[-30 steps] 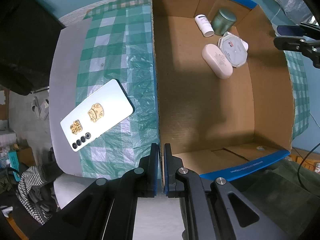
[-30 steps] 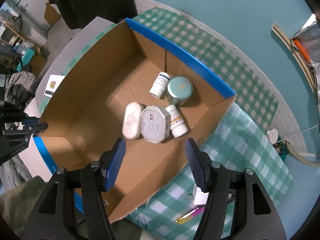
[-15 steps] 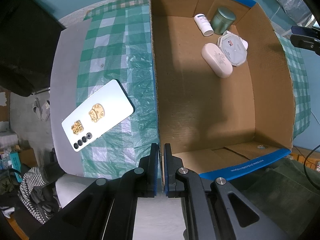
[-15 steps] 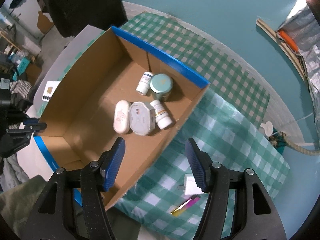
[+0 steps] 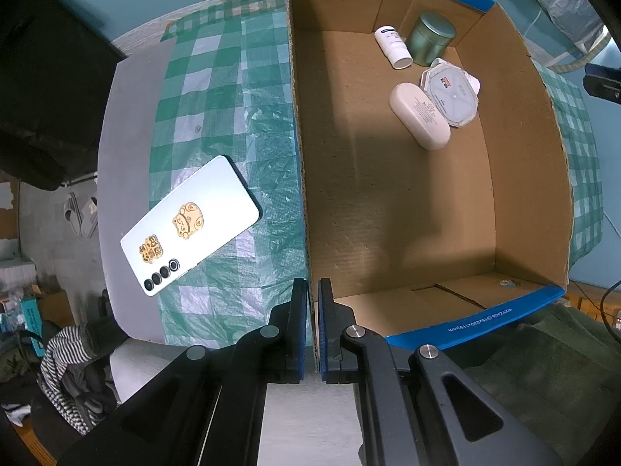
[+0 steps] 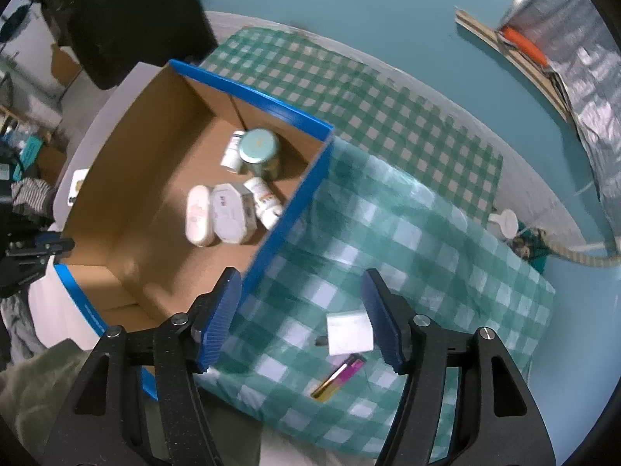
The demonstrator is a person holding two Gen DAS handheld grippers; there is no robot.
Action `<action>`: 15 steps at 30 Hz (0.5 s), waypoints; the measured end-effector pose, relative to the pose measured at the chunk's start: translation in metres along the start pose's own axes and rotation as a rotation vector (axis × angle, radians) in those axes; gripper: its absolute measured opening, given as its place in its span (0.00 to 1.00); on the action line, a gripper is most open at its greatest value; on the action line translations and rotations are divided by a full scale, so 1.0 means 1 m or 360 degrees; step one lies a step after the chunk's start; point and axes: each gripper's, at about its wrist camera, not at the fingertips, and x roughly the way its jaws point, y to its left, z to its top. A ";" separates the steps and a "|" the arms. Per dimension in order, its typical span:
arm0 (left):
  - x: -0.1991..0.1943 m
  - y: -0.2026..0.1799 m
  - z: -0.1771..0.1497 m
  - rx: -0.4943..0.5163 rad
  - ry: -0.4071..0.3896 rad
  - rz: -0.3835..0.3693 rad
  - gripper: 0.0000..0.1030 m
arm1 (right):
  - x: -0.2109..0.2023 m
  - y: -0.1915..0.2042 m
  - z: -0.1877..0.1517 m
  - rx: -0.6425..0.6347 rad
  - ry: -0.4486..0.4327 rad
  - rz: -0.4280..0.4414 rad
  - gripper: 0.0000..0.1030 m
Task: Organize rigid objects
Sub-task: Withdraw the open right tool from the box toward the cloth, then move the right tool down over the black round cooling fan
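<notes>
An open cardboard box [image 5: 427,233] with blue rims stands on a green checked cloth [image 6: 407,233]. In its far corner lie a white bottle [image 5: 392,47], a green tin [image 5: 431,39], an octagonal white case [image 5: 450,93] and an oval white case [image 5: 419,115]. My left gripper [image 5: 312,330] points down, shut on the box's left wall at the near corner. My right gripper [image 6: 300,291] hangs over the cloth just right of the box, its jaws opening, nothing pressed. A white charger block [image 6: 347,332] lies below its right finger, with a pink and yellow lighter [image 6: 337,376] nearer.
A white phone [image 5: 190,225] with gold stickers lies on the cloth left of the box. A second small bottle [image 6: 266,202] lies beside the octagonal case. A small white round thing [image 6: 504,223] sits at the cloth's far right edge. Teal floor surrounds the table.
My right gripper has moved right, from above the box to above the cloth, bringing the charger and lighter between and below its fingers. Its jaws stand slightly wider. The left gripper has not moved.
</notes>
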 end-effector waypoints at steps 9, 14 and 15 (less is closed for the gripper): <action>-0.001 0.000 0.000 -0.0002 0.0001 0.0000 0.05 | 0.011 -0.035 -0.018 0.0139 0.0048 -0.0044 0.68; -0.001 0.000 0.000 -0.0003 0.0001 -0.0001 0.05 | 0.023 -0.074 -0.029 0.0327 0.0080 -0.0065 0.72; -0.001 0.000 0.000 -0.0001 0.0001 0.0000 0.05 | 0.026 -0.082 -0.032 0.0373 0.0091 -0.0057 0.72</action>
